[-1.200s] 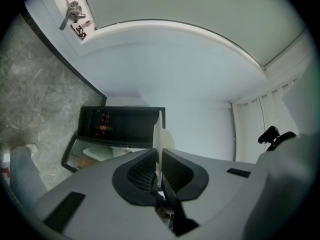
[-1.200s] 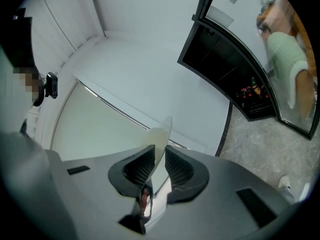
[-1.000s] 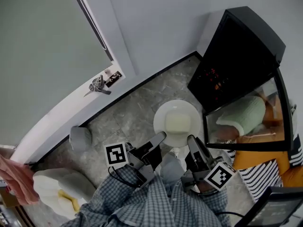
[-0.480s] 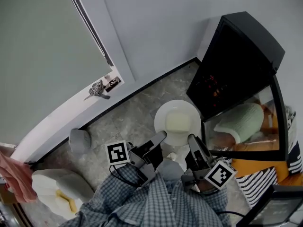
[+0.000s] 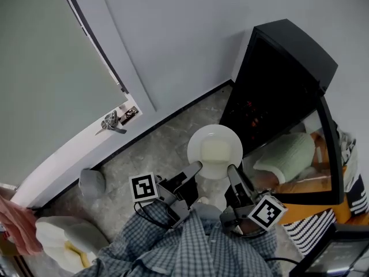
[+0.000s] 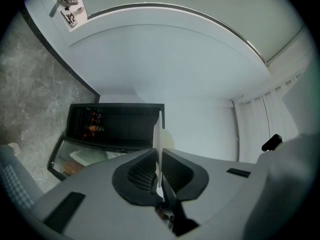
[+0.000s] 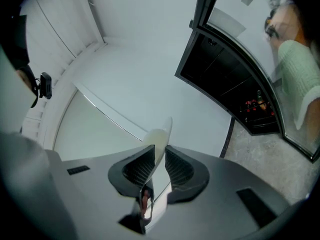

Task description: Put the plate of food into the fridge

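Plate of food (image 5: 215,150) hung in the air between our two claws, just outside the fridge's (image 5: 282,74) open front and not yet in it.

Nearest us, our checked sleeves (image 5: 190,247) covered the rear of both tools. Ahead of them, the left claw (image 5: 194,171) was clenched on the plate's rim on the side away from the fridge. The right claw (image 5: 232,175) was clenched on the rim on the side toward the fridge's swung-out glass door (image 5: 300,154). Each claw's own view showed the thin white rim running edge-on between its closed jaws.

We judged the carry needed both claws kept level and moved as one, since each bit only the rim and the pale block of food could slide if either side dipped. The right claw sat near the door's edge, so we thought it wise to steer wide of that glass before turning in toward the opening. A slow, straight entry looked safer than a twist.

Much was hard to read. We could not name the food. A pale green ribbed thing showed at the door's glass, and we could not tell whether it lay behind the pane or was mirrored in it. Farthest in, the fridge was nearly black. Only a few red and orange specks showed there, so we could not make out a shelf or any free room for the plate.
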{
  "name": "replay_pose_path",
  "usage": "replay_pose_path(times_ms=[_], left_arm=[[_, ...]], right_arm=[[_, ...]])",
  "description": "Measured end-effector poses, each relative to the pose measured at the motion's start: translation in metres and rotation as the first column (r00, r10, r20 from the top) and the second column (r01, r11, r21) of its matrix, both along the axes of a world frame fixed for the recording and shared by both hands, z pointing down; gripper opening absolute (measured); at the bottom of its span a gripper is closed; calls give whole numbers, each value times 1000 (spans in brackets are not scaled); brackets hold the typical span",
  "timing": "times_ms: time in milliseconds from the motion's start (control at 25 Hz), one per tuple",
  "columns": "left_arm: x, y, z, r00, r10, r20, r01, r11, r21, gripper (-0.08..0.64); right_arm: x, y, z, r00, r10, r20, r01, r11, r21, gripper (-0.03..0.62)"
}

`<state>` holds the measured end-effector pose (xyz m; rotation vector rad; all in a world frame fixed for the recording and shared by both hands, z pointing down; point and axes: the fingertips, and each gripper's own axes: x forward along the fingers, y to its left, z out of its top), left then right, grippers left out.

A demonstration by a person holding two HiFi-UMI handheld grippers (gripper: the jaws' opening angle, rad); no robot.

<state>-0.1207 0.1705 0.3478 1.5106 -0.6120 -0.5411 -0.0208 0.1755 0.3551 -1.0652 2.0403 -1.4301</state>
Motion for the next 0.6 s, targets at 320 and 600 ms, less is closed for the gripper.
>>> replay_pose_path(times_ms=[320, 600], left_arm=[[23, -8, 5, 1000, 8, -2, -8, 1000, 3, 32], [43, -11, 6, 999, 46, 9, -46, 999, -1, 32]], right_arm=[[23, -8, 4, 1000, 15, 3, -15, 1000, 2, 67], [43, -6, 3, 998, 57, 9, -58, 998, 6, 67]])
